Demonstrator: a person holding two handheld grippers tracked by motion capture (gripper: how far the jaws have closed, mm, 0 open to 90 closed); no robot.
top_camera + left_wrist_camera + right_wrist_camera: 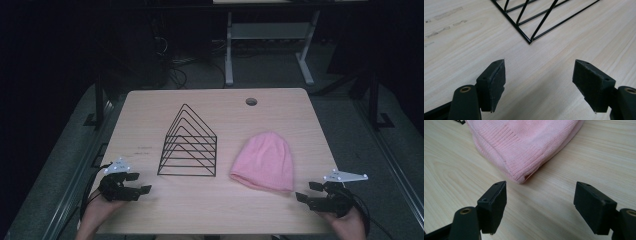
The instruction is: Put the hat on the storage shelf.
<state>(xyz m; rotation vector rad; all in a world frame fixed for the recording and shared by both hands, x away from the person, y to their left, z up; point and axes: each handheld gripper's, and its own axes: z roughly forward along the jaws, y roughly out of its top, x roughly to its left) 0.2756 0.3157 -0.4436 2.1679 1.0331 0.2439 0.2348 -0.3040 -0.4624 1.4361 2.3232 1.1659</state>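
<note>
A pink knit beanie (264, 161) lies flat on the right half of a pale wood-grain counter (210, 210), its ribbed brim toward the near edge and its rounded crown pointing away. Beside it, toward the middle of the counter, stands a black wire rack (188, 144) built of triangular frames set in a row; rack and beanie are near each other but apart.

2 hand-held tools rest at the near edge. The left tool (141, 183), gripped by the person's left hand (100, 212), sits near the front left corner of the rack, its jaws spread wide with nothing between them. In the left gripper view, that tool (539, 75) looks along bare counter (461, 50) toward the rack's corner (529, 40), which lies ahead of the jaws and clear of them.

The right tool (306, 191), held in the right hand (350, 225), lies just off the near right corner of the beanie. Its jaws also stand wide apart and hold nothing. In the right gripper view, this tool (540, 195) faces the brim's corner (524, 178), which sits just ahead of the gap between the 2 jaws, a little toward the left jaw, not touching either pad. The beanie (524, 142) spreads away from there across the counter (604, 157).
</note>
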